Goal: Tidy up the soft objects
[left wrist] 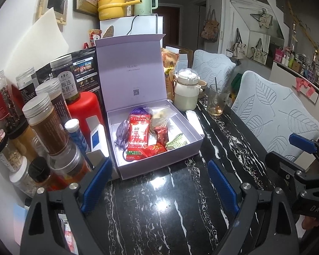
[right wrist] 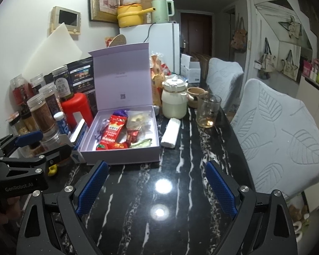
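Observation:
An open lavender gift box [left wrist: 189, 148] [right wrist: 121, 156] sits on the black marble table with its lid upright. Inside lie soft snack packets: a long red packet [left wrist: 139, 132] [right wrist: 112, 130], small red packets [left wrist: 160, 137], a green packet [left wrist: 176, 143] [right wrist: 141, 142], a purple pouch [left wrist: 122, 132] and clear bags [left wrist: 162, 114]. A white tissue pack [right wrist: 170, 132] lies right of the box. My left gripper [left wrist: 159, 184] is open and empty in front of the box. My right gripper [right wrist: 155, 188] is open and empty, right of the left one.
Jars and bottles [left wrist: 44, 119] and a red container [left wrist: 84, 108] crowd the left. A cream kettle [left wrist: 186, 91] and a glass with a spoon [left wrist: 218, 99] stand behind the box. Two pale blue chairs [right wrist: 282, 140] line the right table edge.

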Tool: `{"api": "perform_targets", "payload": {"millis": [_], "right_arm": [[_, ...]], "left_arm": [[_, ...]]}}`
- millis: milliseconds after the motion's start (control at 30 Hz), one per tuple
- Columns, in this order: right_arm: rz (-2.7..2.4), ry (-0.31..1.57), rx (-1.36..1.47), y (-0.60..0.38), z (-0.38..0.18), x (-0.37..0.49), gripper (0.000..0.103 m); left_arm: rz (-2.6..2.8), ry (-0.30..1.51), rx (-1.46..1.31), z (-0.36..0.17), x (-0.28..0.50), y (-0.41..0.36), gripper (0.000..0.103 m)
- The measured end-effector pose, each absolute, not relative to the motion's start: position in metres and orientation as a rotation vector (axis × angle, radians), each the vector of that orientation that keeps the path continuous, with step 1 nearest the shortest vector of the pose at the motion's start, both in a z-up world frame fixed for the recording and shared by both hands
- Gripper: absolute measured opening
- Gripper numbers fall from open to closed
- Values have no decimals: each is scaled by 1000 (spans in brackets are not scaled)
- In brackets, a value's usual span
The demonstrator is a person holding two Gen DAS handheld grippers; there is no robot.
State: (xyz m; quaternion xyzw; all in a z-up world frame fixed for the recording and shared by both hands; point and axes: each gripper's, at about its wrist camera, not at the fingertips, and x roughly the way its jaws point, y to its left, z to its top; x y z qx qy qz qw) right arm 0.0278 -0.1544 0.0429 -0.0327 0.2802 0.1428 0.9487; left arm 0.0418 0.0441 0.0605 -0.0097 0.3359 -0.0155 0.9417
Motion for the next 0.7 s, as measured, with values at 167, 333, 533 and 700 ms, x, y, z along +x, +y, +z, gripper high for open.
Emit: {"api": "perform_targets", "payload": {"millis": [167,333,533,700], "right_arm": [[287,571,-68,-156,43,28,94],[282,573,-66,-157,43,27,94],[283,573,-66,-158,43,28,94],[286,577,-61,-159,42,28,94]], "left_arm": [[-35,685,-17,61,41,42,92],[-40,684,-16,62,41,41,92],[-40,685,-15,62,41,41,92],[-42,693,-1,60,42,37,92]]}}
